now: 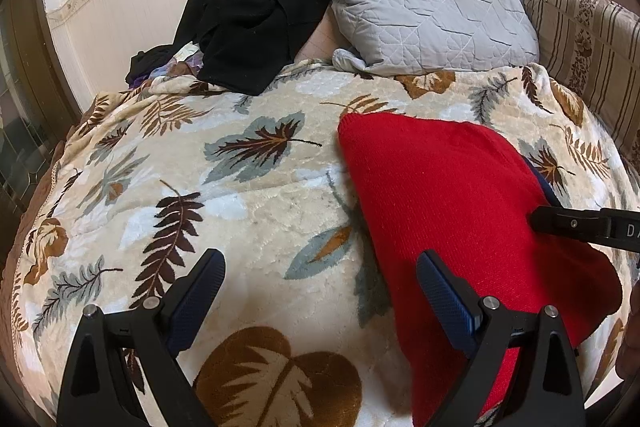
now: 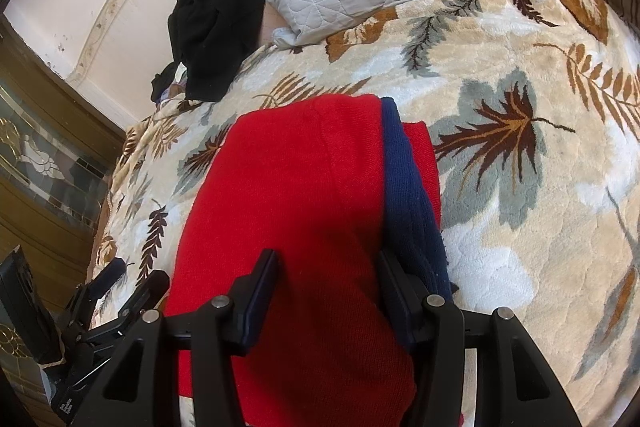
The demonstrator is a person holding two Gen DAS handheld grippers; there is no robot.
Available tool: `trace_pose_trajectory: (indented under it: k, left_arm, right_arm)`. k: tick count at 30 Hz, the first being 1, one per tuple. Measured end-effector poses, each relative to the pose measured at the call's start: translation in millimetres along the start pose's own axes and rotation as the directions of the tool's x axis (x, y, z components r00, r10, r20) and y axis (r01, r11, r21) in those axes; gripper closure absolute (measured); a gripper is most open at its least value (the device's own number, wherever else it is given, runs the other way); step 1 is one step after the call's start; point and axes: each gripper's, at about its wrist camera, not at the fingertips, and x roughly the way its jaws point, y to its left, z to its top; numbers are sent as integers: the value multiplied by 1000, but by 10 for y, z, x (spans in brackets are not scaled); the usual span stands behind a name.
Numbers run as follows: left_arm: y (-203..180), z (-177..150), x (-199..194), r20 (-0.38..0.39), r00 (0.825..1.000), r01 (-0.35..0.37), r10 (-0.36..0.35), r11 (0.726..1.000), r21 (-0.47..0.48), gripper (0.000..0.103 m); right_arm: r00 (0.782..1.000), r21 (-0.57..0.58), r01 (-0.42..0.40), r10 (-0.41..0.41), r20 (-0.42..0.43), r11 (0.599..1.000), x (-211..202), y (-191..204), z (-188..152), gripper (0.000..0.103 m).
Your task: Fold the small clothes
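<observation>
A folded red knitted garment (image 1: 448,195) with a navy blue edge (image 2: 408,187) lies flat on the leaf-patterned blanket (image 1: 180,179). In the left wrist view my left gripper (image 1: 320,267) stands wide open just above the blanket. Its right finger overlaps the garment's left edge, and its left finger is over bare blanket. In the right wrist view my right gripper (image 2: 328,267) is low over the near part of the red garment (image 2: 304,195). Its jaws are half apart, and the cloth spreads out past the left finger. A black finger (image 1: 568,223) of the right gripper shows at the right edge.
At the head of the bed lie a grey quilted pillow (image 1: 432,11), a heap of black clothing (image 1: 256,19) and a striped cushion (image 1: 580,39). A tiled wall runs behind. A wooden door with patterned glass (image 2: 40,163) stands past the bed's left side.
</observation>
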Motion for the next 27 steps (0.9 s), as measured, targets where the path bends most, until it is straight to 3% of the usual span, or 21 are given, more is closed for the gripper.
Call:
trace_pose_trajectory:
  k: [18, 21, 24, 27]
  left_arm:
    - [8, 24, -25, 7, 1000, 3, -3, 1000, -6, 7]
    - [46, 69, -22, 2, 999, 32, -32, 999, -28, 7]
    - [168, 164, 53, -33, 990, 132, -136, 986, -98, 7]
    - [224, 218, 114, -31, 982, 181, -187, 975, -132, 7]
  right_arm:
    - [1000, -28, -6, 6, 6, 1000, -57, 28, 7, 45]
    - [999, -12, -23, 24, 40, 1000, -159, -33, 48, 44]
    - [997, 39, -27, 24, 78, 999, -248, -164, 105, 41]
    - [995, 91, -57, 49, 91, 994, -260, -320, 166, 41]
